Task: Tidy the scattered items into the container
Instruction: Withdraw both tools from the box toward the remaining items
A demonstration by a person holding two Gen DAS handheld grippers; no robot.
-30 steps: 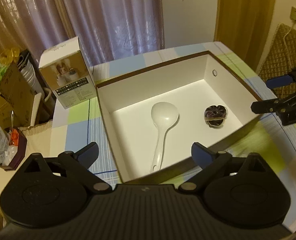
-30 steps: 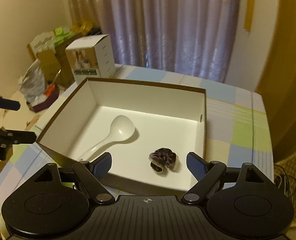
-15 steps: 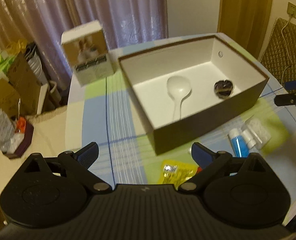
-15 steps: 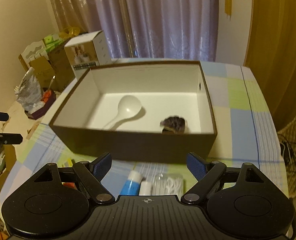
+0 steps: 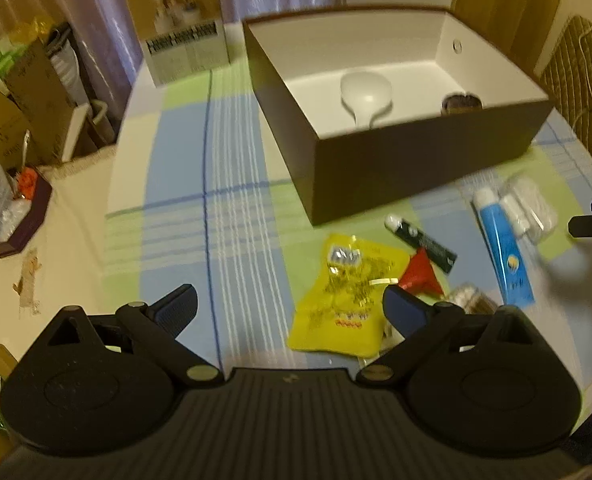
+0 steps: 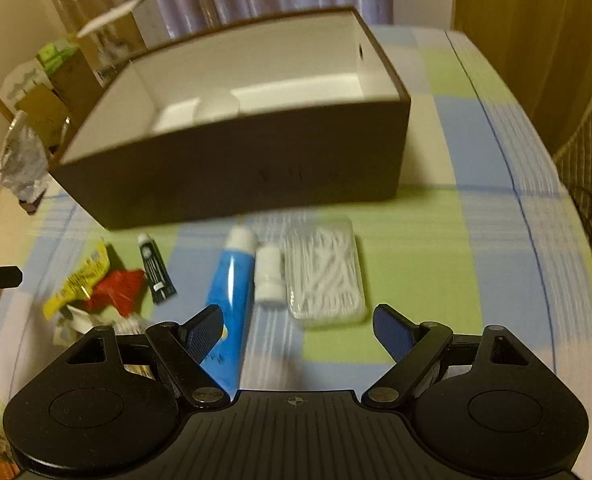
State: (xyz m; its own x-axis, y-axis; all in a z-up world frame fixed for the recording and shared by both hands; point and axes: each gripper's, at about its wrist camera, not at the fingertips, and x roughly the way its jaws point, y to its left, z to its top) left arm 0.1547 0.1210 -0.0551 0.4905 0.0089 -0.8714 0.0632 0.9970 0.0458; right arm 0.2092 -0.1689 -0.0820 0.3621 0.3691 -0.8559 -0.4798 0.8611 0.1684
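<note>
A brown box (image 5: pixel 416 168) (image 6: pixel 255 172) with a white inside stands on the checked table, holding a white spoon (image 5: pixel 366 94) and a dark scrunchie (image 5: pixel 460 103). In front of it lie a yellow packet (image 5: pixel 344 300) (image 6: pixel 77 280), a red funnel (image 5: pixel 420 274) (image 6: pixel 117 290), a small dark tube (image 5: pixel 422 242) (image 6: pixel 156 268), a blue tube (image 5: pixel 502 250) (image 6: pixel 231 280), a small white bottle (image 6: pixel 269 274) and a clear case of cotton swabs (image 6: pixel 324 274). My left gripper (image 5: pixel 289 306) is open above the packet. My right gripper (image 6: pixel 298 324) is open just short of the swab case.
A printed carton (image 5: pixel 179 28) stands behind the box at the left. Cardboard boxes and bags (image 5: pixel 11 120) crowd the floor off the table's left edge. A woven chair back (image 5: pixel 584 96) is at the right.
Both grippers have pulled back and down from above the box toward the table's near side. The scattered items in front of the box have come into view.
</note>
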